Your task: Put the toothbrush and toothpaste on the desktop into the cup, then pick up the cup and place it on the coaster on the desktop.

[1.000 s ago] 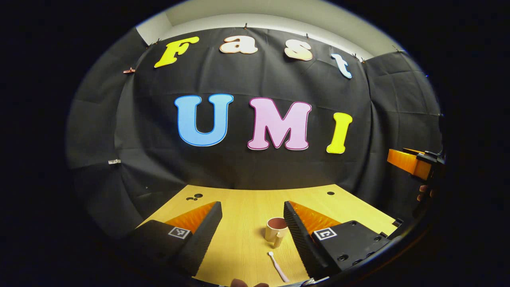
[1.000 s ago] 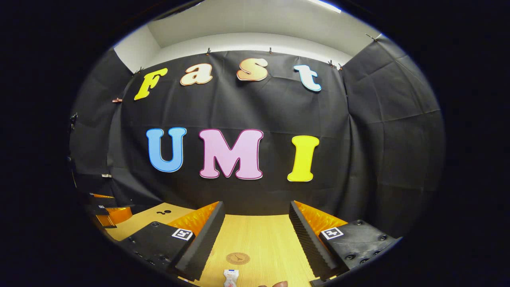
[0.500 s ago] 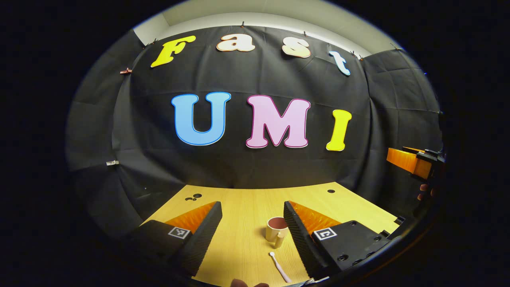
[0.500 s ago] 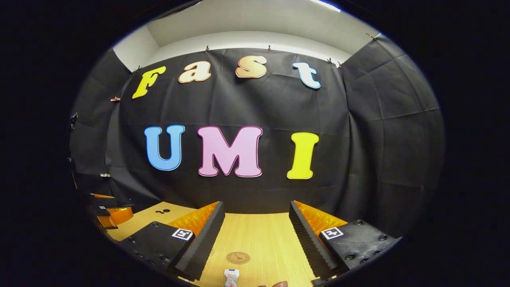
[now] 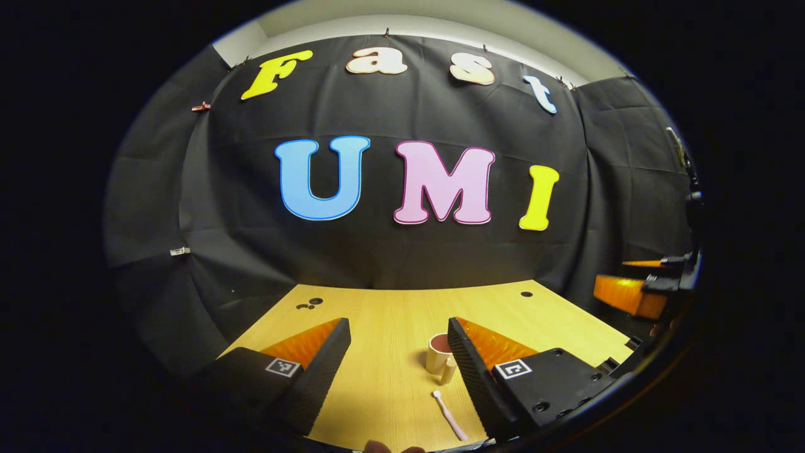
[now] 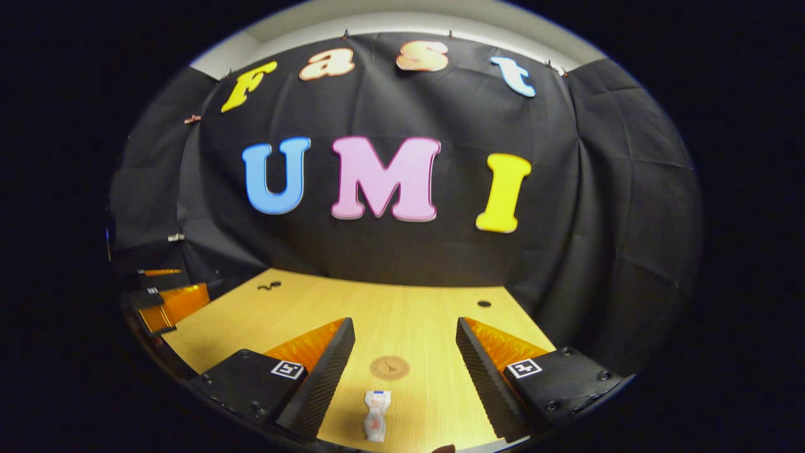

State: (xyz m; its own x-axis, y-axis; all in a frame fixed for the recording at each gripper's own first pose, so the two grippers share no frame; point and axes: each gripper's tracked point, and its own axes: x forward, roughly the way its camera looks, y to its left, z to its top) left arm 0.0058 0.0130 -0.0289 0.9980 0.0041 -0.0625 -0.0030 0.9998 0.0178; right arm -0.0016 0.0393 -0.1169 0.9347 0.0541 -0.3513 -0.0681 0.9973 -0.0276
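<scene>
1. Right now both tools are empty — the left gripper [image 5: 397, 362] and the right gripper [image 6: 405, 362] each have their fingers spread wide, holding nothing above the desk [image 5: 377, 308].
2. Nothing is in the cup [image 5: 438, 355] yet, so the step in hand looks like the first pickup.
3. To do it well, I'd lower the left gripper straight over the toothbrush [image 5: 449, 415], turn the fingers across its thin handle, and close near the middle so it won't pivot.
4. In the left gripper view the toothbrush lies at the bottom, beside the right-hand finger; the cup stands just above it.
5. In the right gripper view the toothpaste [image 6: 376, 415] lies low between the fingers — the coaster [image 6: 389, 367] sits above it.
</scene>
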